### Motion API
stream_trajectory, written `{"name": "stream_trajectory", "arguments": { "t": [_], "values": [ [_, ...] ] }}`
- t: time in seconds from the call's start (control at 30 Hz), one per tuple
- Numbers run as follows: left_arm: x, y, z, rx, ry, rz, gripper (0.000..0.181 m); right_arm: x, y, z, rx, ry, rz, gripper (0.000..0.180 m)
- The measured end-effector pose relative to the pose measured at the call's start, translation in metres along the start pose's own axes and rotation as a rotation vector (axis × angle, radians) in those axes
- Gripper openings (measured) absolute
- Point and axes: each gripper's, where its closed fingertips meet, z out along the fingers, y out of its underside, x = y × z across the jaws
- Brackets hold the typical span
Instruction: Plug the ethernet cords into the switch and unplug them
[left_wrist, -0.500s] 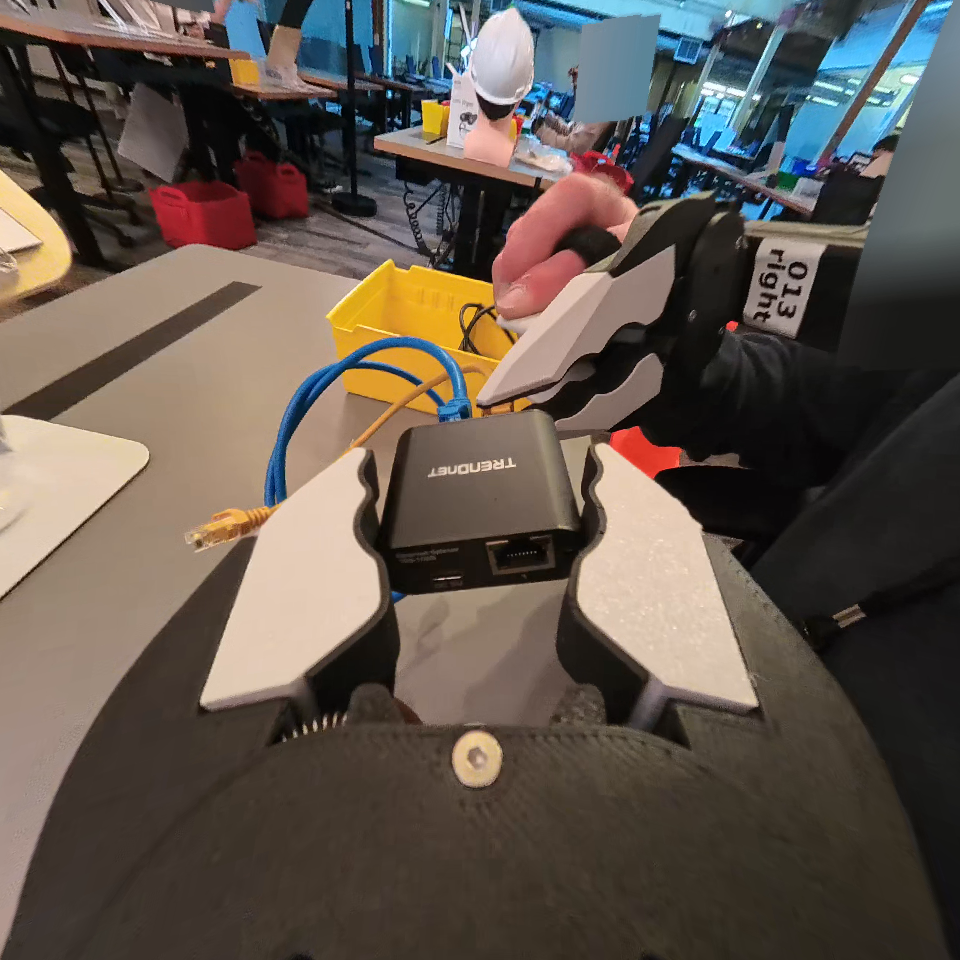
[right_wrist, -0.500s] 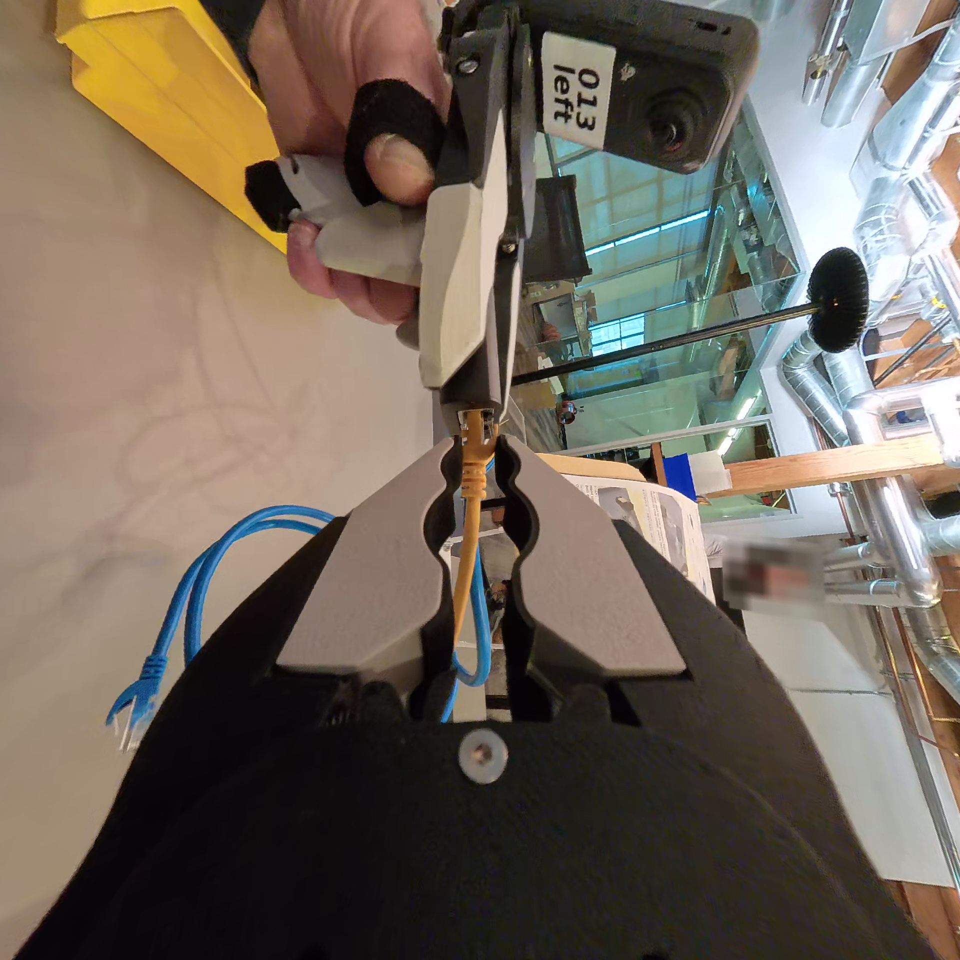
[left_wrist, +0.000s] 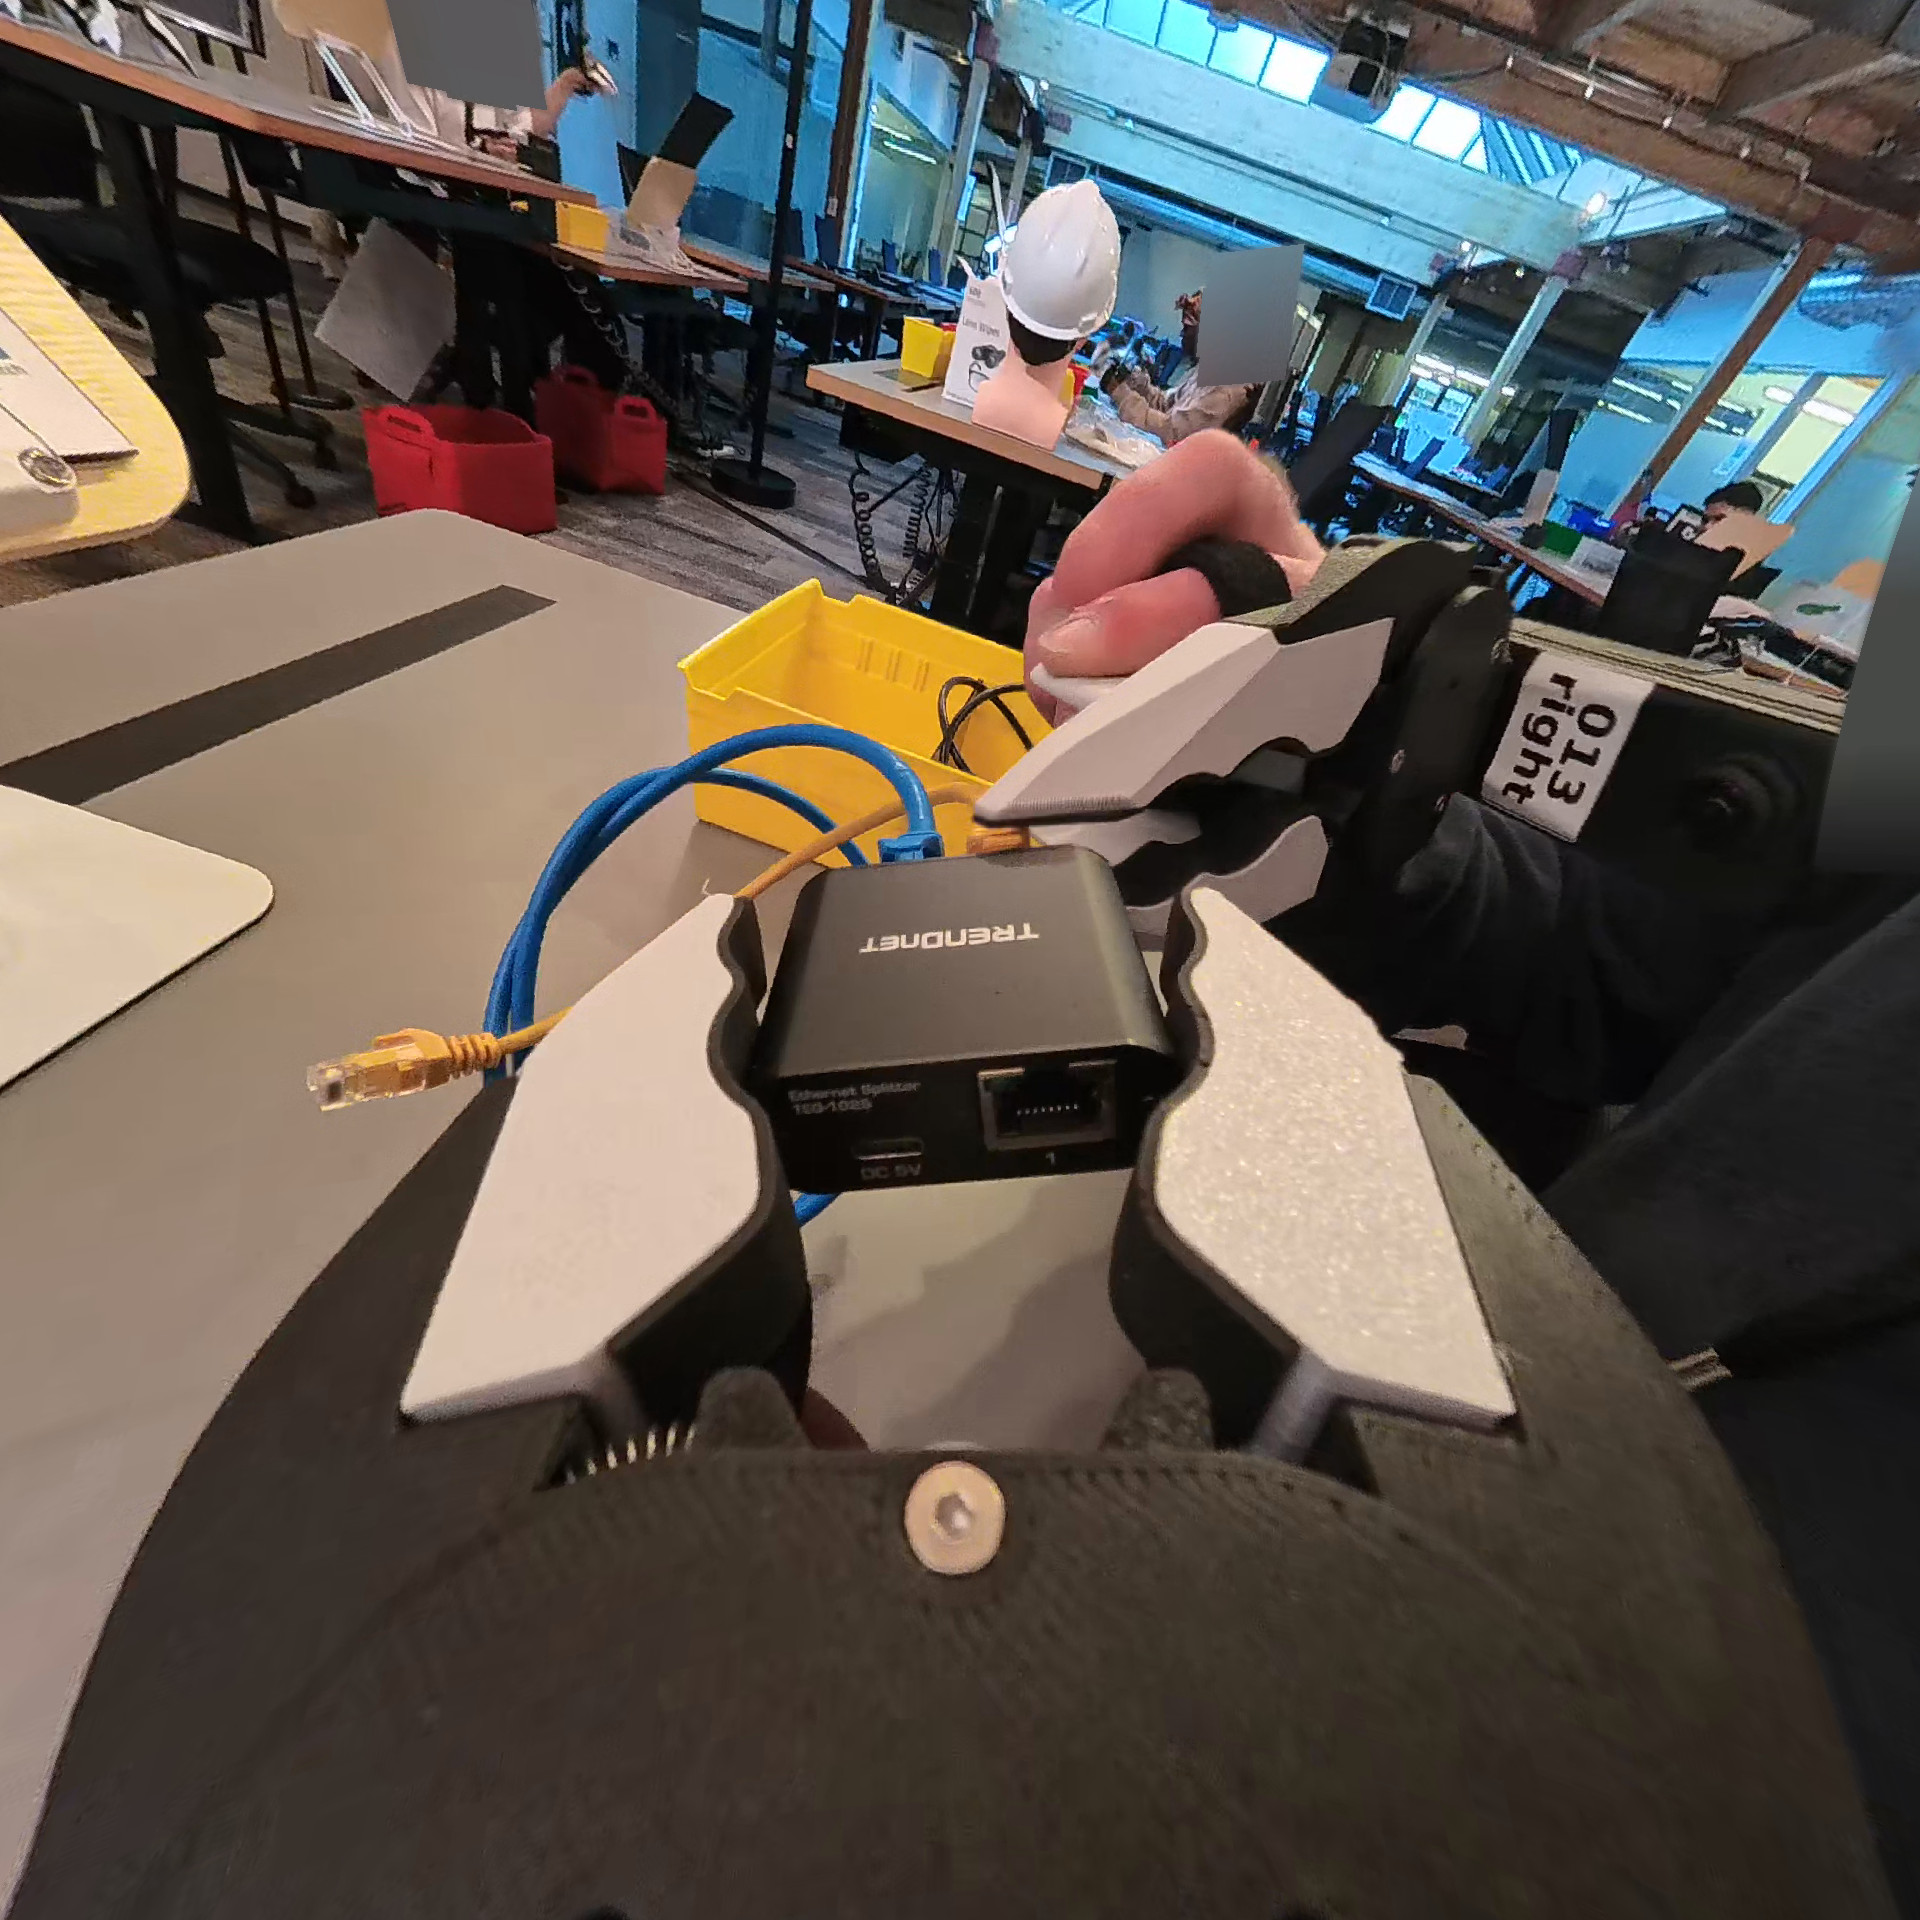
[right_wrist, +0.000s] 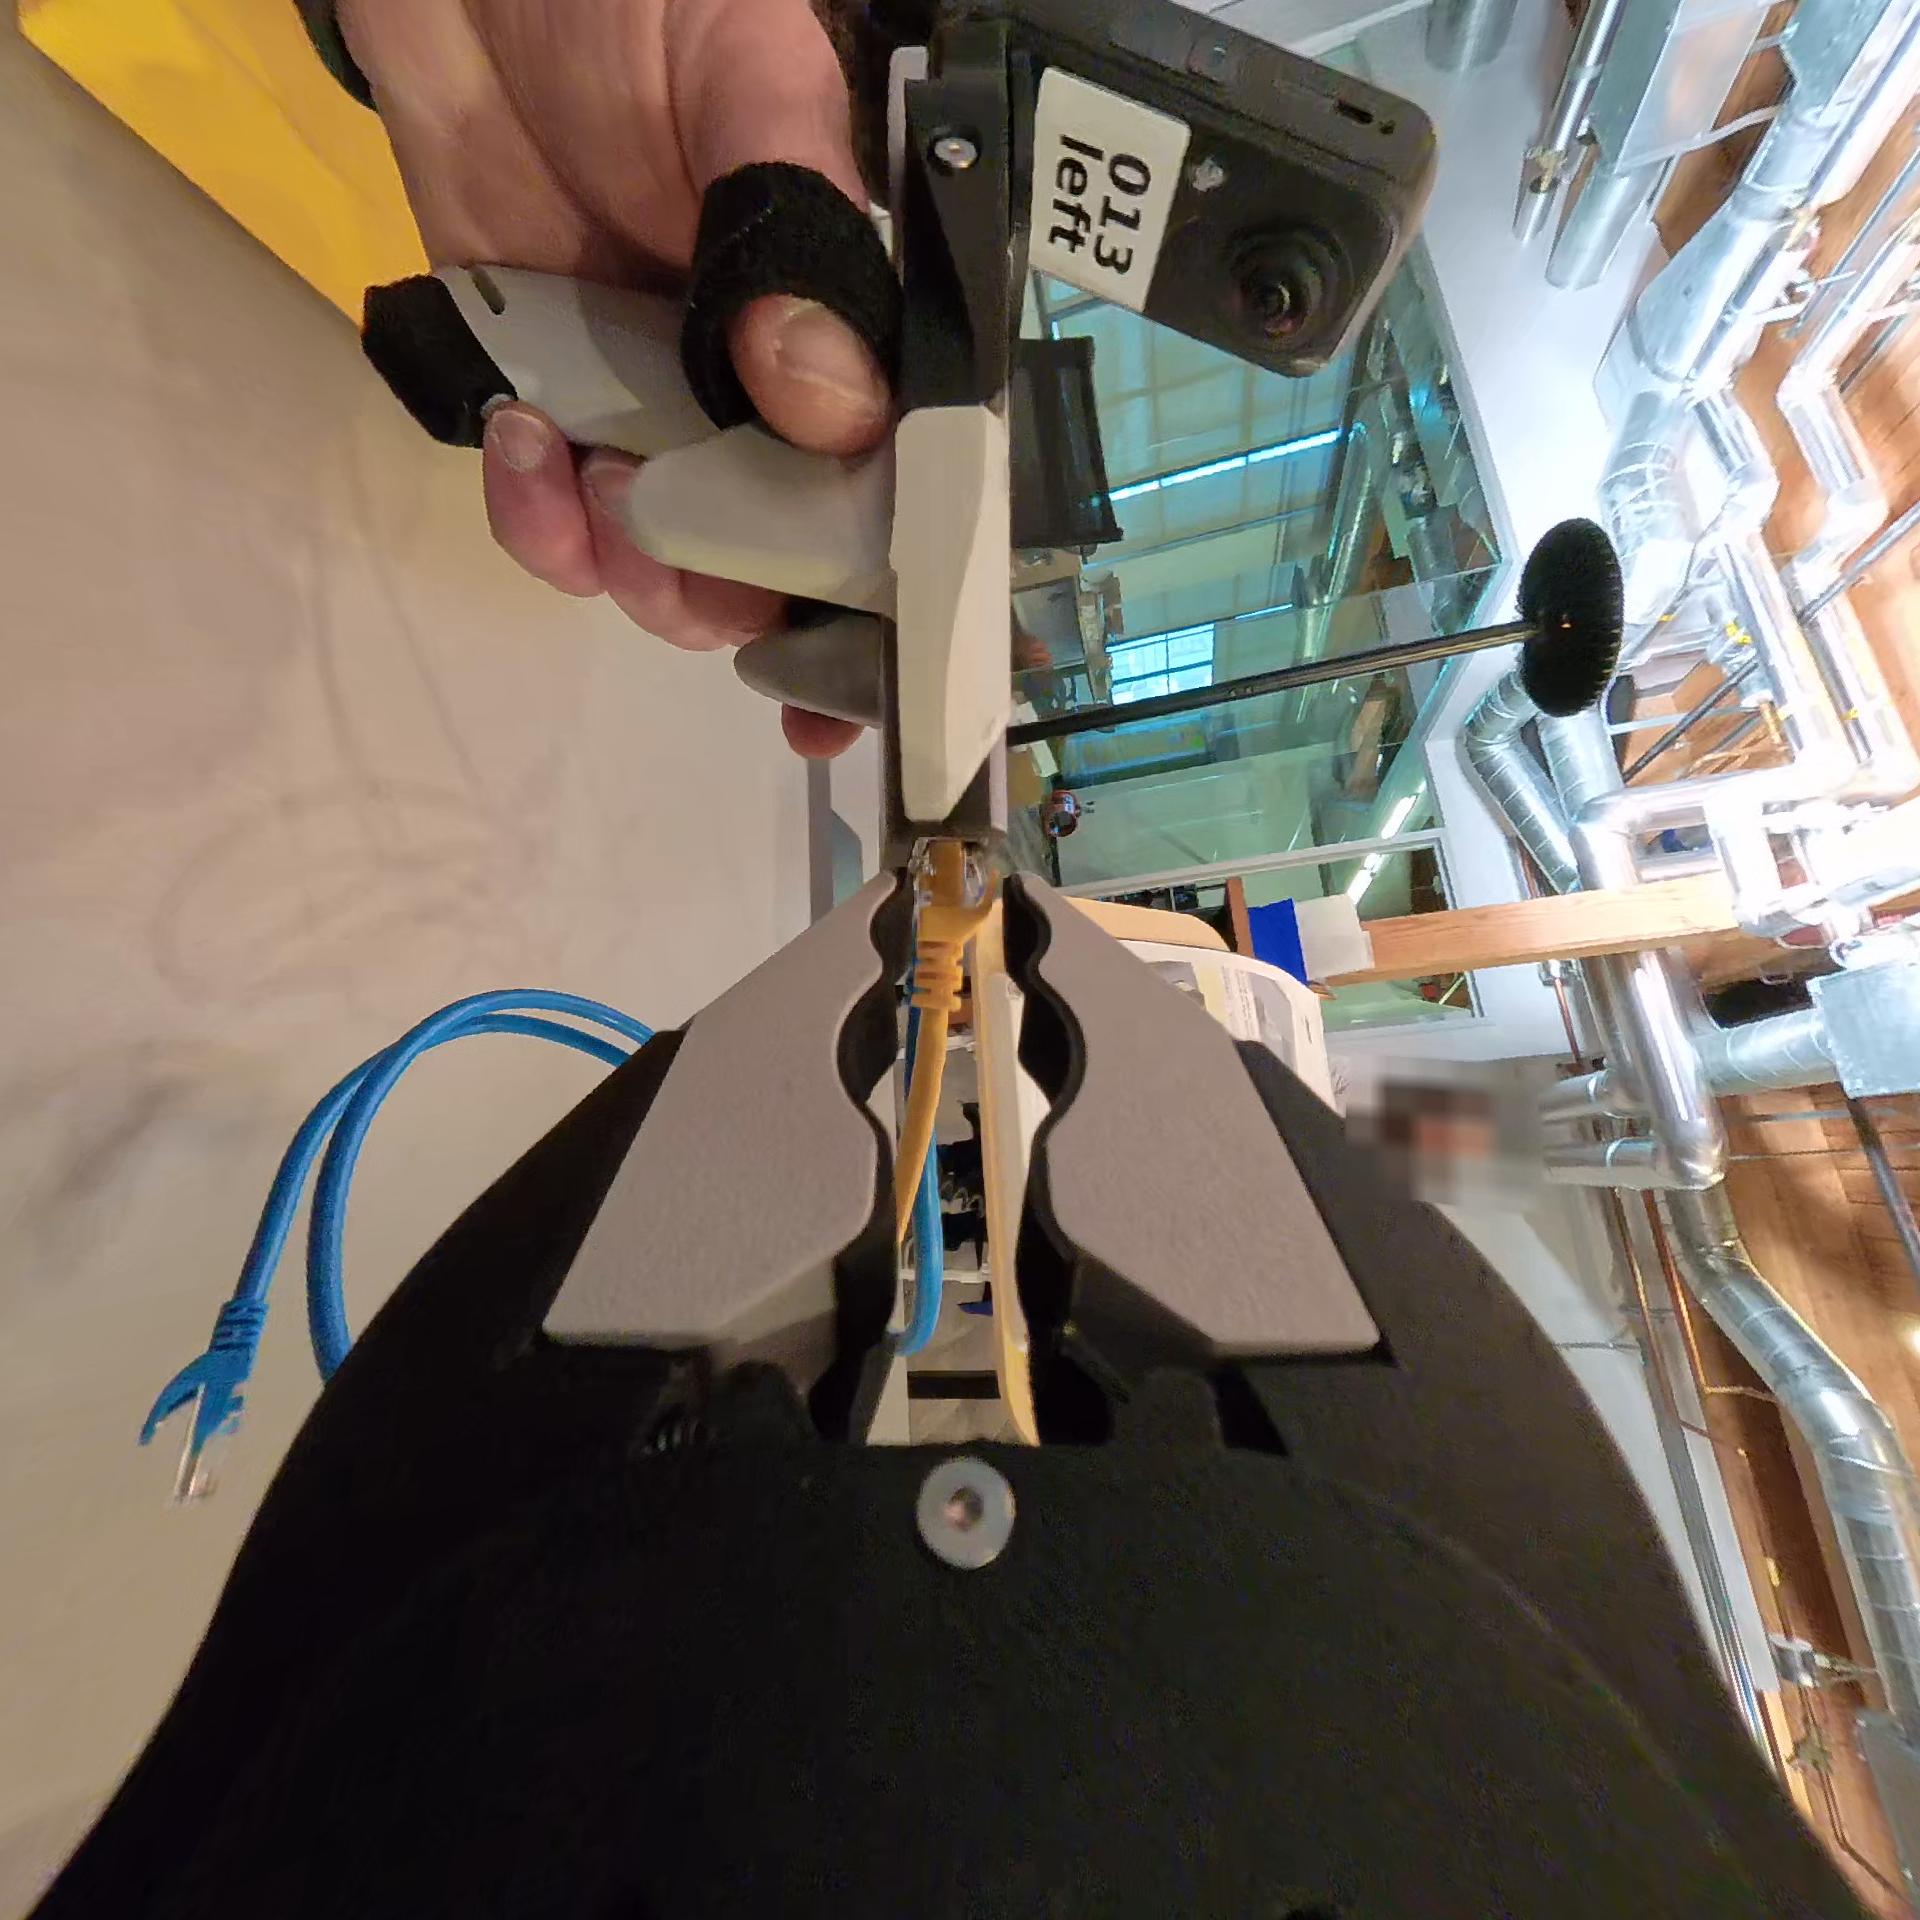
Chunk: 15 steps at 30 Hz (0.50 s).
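Plastic, matte and black, forms the boxy switch (left_wrist: 956, 997), clamped between the left gripper (left_wrist: 956, 1023) and its 2 grainy grey fingers (left_wrist: 613, 1143) above the smooth grey table (left_wrist: 312, 831). The right gripper (right_wrist: 951, 914) pinches the ribbed yellow cord (right_wrist: 940, 966) at the switch's far side. A glossy blue cord (left_wrist: 623, 831) loops beside a yellow bin (left_wrist: 831, 675).

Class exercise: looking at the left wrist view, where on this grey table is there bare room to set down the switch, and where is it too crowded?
Free: the grey table between the dark strip and the yellow bin, and near the loose yellow plug. Crowded: behind the switch, where the blue cord, the yellow cord and the right gripper meet.
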Motion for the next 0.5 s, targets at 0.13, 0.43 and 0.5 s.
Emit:
{"name": "stream_trajectory", "arguments": {
  "t": [0.13,0.43,0.5],
  "values": [
    [0.0014,-0.0006,0.0004,0.004,0.009,-0.007,0.073,-0.0042,0.0013,0.0005,-0.004,-0.023,-0.017,0.019],
    [0.0034,-0.0049,0.0019,0.01,0.02,0.003,0.073,-0.0009,0.0012,-0.0013,-0.016,-0.073,-0.054,0.011],
    [0.0031,-0.0047,0.0021,0.004,0.018,0.005,0.073,-0.0016,0.0015,-0.0013,-0.031,-0.089,-0.079,0.011]
  ]
}}
